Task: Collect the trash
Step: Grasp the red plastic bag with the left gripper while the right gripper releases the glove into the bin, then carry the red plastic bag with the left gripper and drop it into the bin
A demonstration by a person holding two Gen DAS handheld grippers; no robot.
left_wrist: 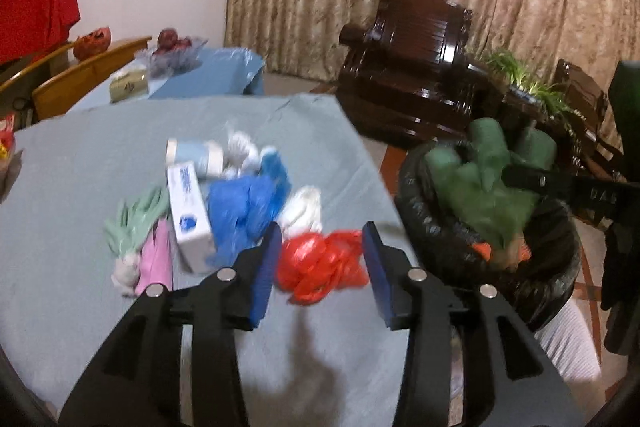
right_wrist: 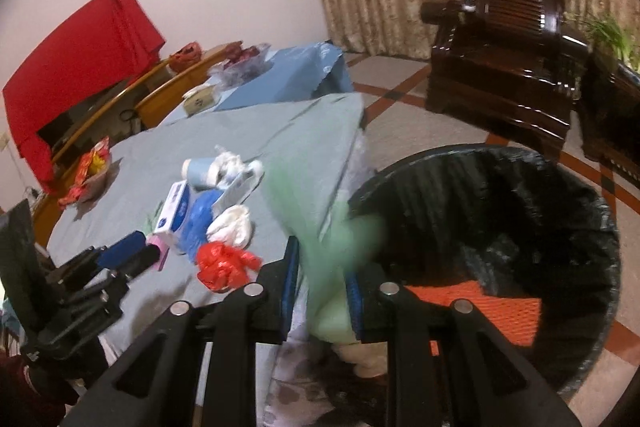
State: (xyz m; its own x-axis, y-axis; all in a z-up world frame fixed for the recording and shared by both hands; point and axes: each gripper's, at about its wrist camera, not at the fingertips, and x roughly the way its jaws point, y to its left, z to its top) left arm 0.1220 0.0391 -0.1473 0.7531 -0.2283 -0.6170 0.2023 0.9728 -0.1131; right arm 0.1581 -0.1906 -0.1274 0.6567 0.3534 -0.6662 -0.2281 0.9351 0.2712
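Note:
My left gripper [left_wrist: 322, 231] hangs open low over the grey-clothed table [left_wrist: 80, 187]. A crumpled red plastic bag [left_wrist: 320, 267] lies on the cloth between and just beyond its blue pads, and they do not press on it. The right wrist view shows that gripper [right_wrist: 134, 255] beside the same red bag [right_wrist: 224, 263]. My right gripper [right_wrist: 322, 267] is shut on a green rubber glove [right_wrist: 340, 239], blurred, at the rim of the black-lined bin [right_wrist: 560, 187]. From the left the glove [left_wrist: 480, 179] hangs over the bin [left_wrist: 552, 267].
More trash lies on the cloth: a white box [left_wrist: 188, 215], a blue plastic bag [left_wrist: 244, 211], a white wad [left_wrist: 302, 211], a pale green glove [left_wrist: 136, 215] and a pink glove [left_wrist: 156, 259]. Something orange [right_wrist: 472, 311] lies in the bin. A dark wooden armchair [left_wrist: 408, 67] stands behind.

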